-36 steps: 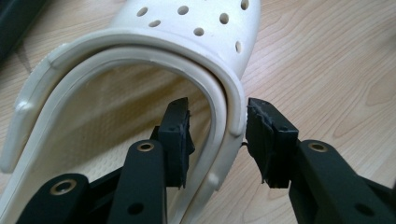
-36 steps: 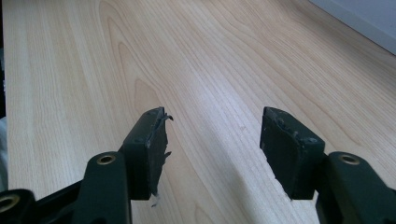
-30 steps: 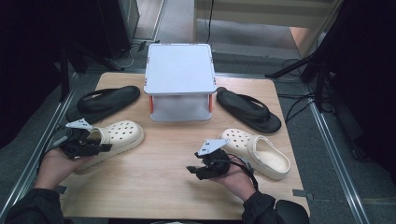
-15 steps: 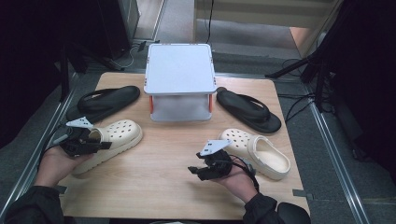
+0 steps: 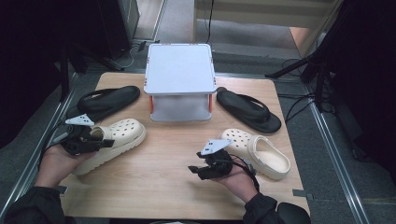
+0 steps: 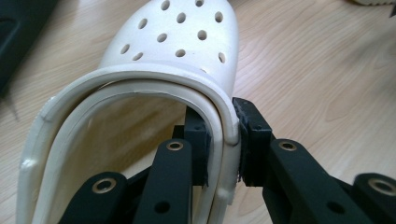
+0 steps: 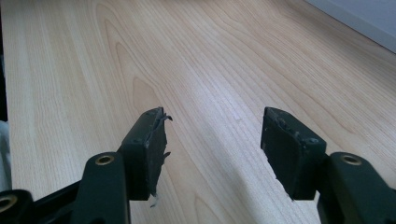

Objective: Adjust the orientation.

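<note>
Two grippers are working over the desk (image 5: 177,186). Left gripper (image 5: 100,142) is clamping the heel rim of the left cream clog (image 5: 114,140); in the left gripper view its jaws are pressing on both faces of that rim (image 6: 229,135), one inside the shoe's opening, one outside, having just been closing with the rim between them. That clog is lying at about 9 o'clock from the desk's centre, its long axis running from 8 o'clock to 2 o'clock, the perforated toe pointing toward 2 o'clock and the white stand (image 5: 180,81). Left hand (image 5: 58,161) is coming in from 7 o'clock, palm under the gripper body, the gripper lying roughly level and aimed along the shoe.

Right gripper (image 5: 192,170) is released: in the right gripper view its jaws are standing well apart over bare wood, gripping nothing. Right hand (image 5: 236,179) is resting near 5 o'clock, the gripper aimed toward 9 o'clock. Right cream clog (image 5: 261,151) is lying just beside that hand at 4 o'clock, untouched.

Two black sandals are flanking the stand, one at 10 o'clock (image 5: 105,100), one at 2 o'clock (image 5: 250,109).
</note>
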`<state>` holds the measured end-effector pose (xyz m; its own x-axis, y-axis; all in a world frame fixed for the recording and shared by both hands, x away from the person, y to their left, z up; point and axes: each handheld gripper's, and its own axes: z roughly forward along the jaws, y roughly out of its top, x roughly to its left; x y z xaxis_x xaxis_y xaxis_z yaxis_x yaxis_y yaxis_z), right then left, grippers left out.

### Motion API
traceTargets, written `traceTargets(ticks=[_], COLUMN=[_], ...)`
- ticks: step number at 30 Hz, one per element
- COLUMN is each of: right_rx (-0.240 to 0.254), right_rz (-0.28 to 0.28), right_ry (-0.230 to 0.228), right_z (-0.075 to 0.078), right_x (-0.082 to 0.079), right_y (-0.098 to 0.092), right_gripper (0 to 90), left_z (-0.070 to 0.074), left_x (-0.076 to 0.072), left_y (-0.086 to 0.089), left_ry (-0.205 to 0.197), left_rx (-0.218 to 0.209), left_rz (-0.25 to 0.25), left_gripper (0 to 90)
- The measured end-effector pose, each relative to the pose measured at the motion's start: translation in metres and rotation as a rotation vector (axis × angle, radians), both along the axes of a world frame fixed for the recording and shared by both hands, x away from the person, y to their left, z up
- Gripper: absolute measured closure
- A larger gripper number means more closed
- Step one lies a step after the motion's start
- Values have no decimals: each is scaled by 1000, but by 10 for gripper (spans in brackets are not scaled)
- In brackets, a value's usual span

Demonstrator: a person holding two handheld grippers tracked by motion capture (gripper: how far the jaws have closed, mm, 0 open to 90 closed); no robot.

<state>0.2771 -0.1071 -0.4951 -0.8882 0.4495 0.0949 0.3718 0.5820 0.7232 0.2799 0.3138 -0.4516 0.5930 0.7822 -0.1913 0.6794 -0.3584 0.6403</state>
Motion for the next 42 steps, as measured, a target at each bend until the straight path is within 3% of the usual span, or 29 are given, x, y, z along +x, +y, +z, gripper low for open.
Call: traceTargets(ticks=[13, 25, 32, 42], right_rx=[8, 17, 17, 22], right_rz=[-34, -91, -115, -145], right_ry=[-7, -12, -13, -14], right_z=[1, 1, 1, 0], right_x=[-4, -12, -16, -20], right_y=[-9, -24, -30, -36], right_gripper=[412, 413, 413, 413], left_z=[13, 13, 10, -4], left_x=[6, 13, 18, 18], left_y=[-47, -99, -126, -160], left_ry=[5, 7, -3, 2], left_rx=[-36, -24, -40, -22], left_rz=[-92, -192, -212, -244], left_gripper=[772, 772, 771, 769])
